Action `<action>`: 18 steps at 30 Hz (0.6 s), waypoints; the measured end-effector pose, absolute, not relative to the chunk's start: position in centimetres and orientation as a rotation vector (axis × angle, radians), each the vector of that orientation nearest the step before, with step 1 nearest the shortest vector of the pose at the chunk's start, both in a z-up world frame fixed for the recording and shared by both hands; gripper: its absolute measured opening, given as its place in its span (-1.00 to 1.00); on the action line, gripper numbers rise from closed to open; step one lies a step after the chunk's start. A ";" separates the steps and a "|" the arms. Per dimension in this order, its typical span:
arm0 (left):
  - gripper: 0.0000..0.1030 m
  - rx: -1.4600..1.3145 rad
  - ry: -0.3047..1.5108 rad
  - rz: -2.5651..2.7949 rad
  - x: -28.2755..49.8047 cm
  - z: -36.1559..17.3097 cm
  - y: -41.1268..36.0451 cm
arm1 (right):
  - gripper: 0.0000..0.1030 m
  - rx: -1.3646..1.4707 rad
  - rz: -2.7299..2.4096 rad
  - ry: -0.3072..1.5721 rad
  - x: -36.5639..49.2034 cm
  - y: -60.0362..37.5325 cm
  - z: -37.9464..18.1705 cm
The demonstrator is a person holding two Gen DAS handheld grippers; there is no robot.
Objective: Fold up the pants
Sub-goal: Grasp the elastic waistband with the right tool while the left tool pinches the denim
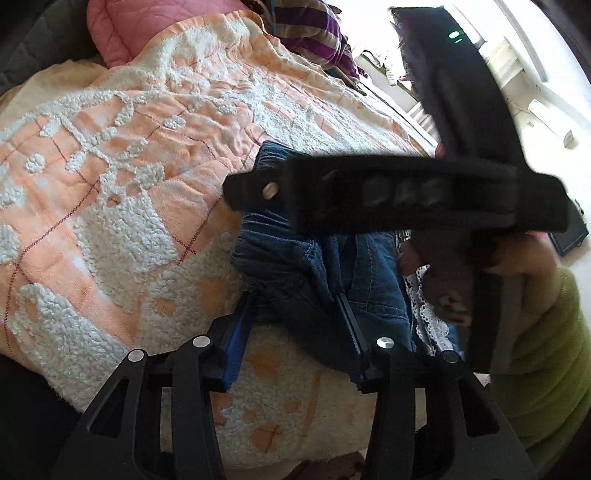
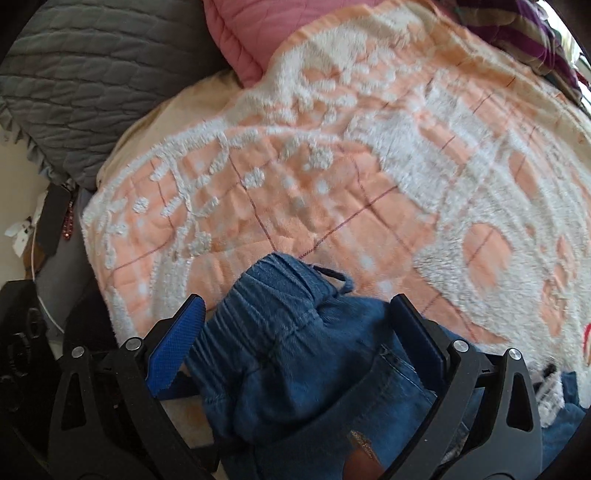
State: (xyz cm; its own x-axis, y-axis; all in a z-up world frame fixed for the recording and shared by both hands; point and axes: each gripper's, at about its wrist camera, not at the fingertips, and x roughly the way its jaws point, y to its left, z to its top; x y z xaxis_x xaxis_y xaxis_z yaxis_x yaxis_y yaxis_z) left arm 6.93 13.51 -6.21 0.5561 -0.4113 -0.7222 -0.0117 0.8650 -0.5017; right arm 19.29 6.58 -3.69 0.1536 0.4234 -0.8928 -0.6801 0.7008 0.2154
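Observation:
Blue denim pants (image 1: 295,266) lie bunched on an orange and white blanket (image 1: 140,166), elastic waistband toward the far side. My left gripper (image 1: 295,325) is open, its fingers either side of the bunched denim. The right gripper's black body (image 1: 399,199) crosses the left wrist view just above the pants, held by a hand. In the right wrist view the pants (image 2: 295,354) fill the gap of my right gripper (image 2: 299,314), which is open with a finger on each side of the waistband. A drawstring loop (image 2: 340,280) pokes out at the waistband.
The blanket (image 2: 369,166) covers the bed. A pink quilt (image 2: 251,33) and a grey pillow (image 2: 92,85) lie at the far side, striped purple cloth (image 1: 314,33) at the far right. White lace fabric (image 1: 424,306) lies beside the pants.

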 end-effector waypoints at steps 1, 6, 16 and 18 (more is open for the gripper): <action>-0.12 -0.501 0.962 -0.251 7.0 -6.3 13.7 | 0.74 -0.273 0.805 1.175 19.3 6.8 -4.0; 0.09 -0.538 0.958 -0.272 7.0 -6.5 14.0 | -0.27 -0.280 0.846 1.158 18.9 6.5 -4.3; 0.79 -0.566 0.917 -0.353 7.0 -4.5 12.2 | -0.35 0.000 0.931 1.029 18.3 -2.3 1.9; 0.79 -0.631 0.930 -0.424 8.0 -4.9 11.1 | -0.35 0.023 0.928 0.997 18.1 -4.1 2.8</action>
